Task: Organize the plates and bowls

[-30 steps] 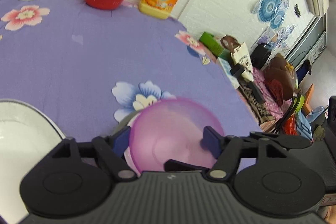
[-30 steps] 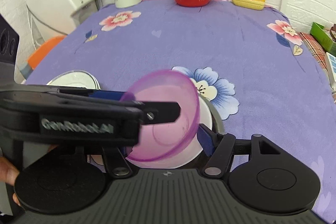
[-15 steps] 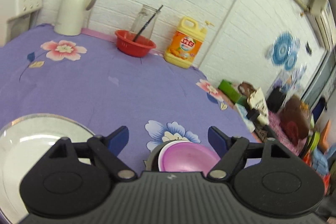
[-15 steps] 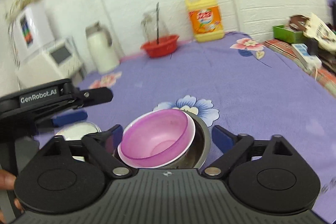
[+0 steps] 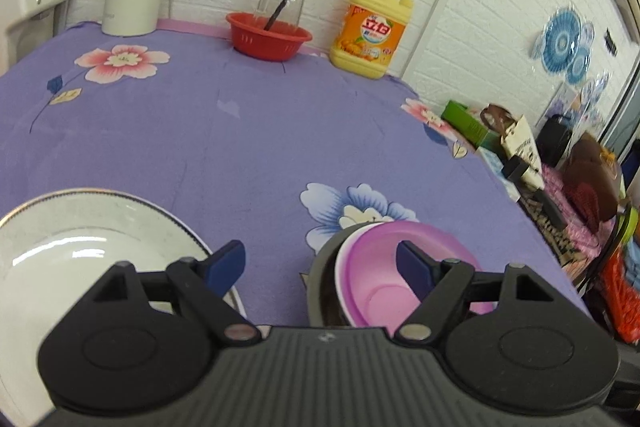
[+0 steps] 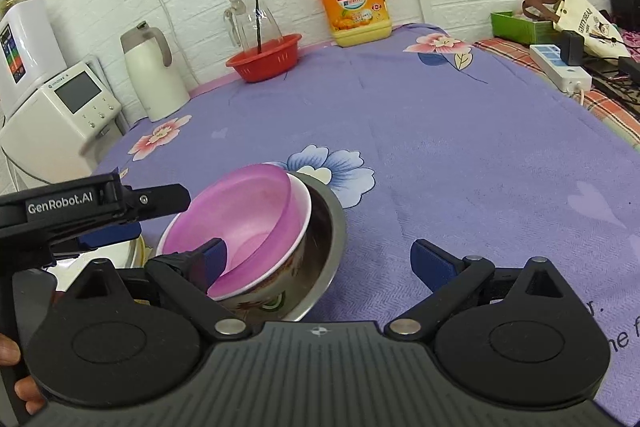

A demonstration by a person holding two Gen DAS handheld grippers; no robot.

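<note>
**Bowls nested, plate alongside**

Translucent pink plastic bowl (image 6: 244, 219) sat tilted inside a white bowl (image 6: 298, 223) with a patterned outer wall, and both sat in a steel bowl (image 6: 330, 227), all open side up on the purple floral surface (image 6: 440, 131). White plate (image 5: 80, 247) with thin dark rim lay flat just beside the stack, apart from it.

Just ahead of the matt black plastic left tool (image 5: 320, 267), a translucent pink plastic bowl (image 5: 384, 267) sits inside a glossy white one, in a dull steel bowl (image 6: 328, 227). Beside it, a glazed plate (image 5: 80, 239) shines. Soft purple cloth (image 5: 240, 131) covers the counter.
</note>
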